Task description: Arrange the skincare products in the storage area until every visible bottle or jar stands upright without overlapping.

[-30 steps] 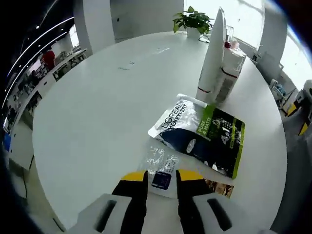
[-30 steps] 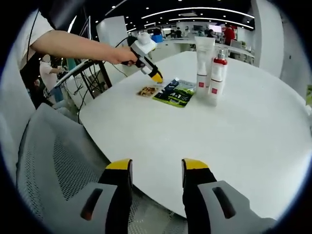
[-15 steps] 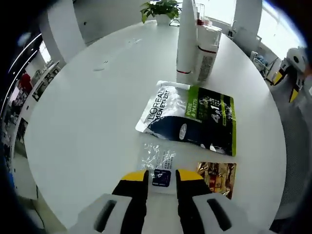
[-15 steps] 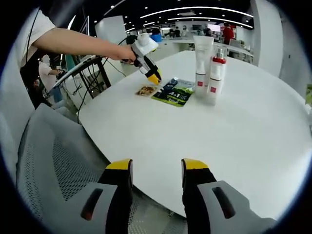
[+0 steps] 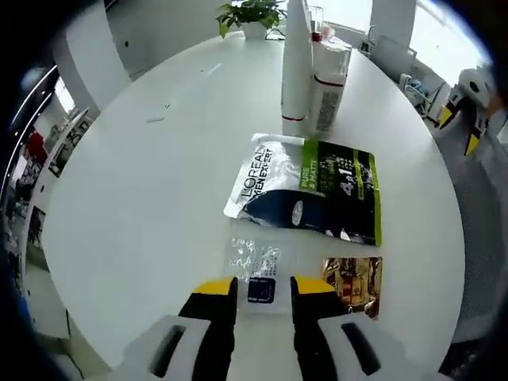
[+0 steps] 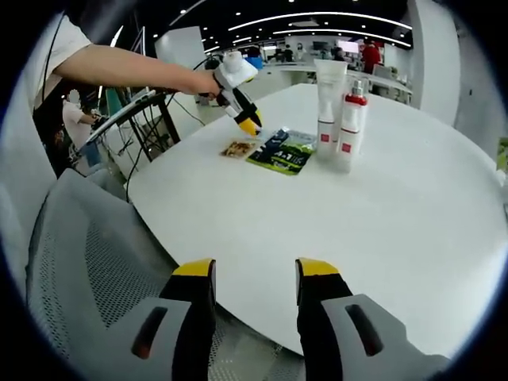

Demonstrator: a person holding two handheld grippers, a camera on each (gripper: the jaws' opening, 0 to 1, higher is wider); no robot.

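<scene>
You are hovering the left gripper (image 5: 255, 292) with its jaws parted over the clear sachet (image 5: 255, 270), gripping nothing yet. That sachet is lying flat just this side of the green pouch (image 5: 309, 190), and the gold sachet (image 5: 352, 279) is lying beside it, also on the near side of the pouch. The tube (image 5: 295, 59) and the red-capped bottle (image 5: 326, 83) are standing upright together just beyond the pouch on the white table (image 5: 143, 190), apparently touching.

Expect the sachets and pouch to be light, thin, floppy and slick; they will likely be buckling under a pinch and sliding on the tabletop. Judging by shape, you should be taking each by an edge, not the middle.

Your right gripper (image 6: 254, 278) is waiting unclenched and empty, well away from the pouch at the table's near rim (image 6: 238, 302). The tube's top is cut off in the left gripper view, and small print on the sachets is unreadable.
</scene>
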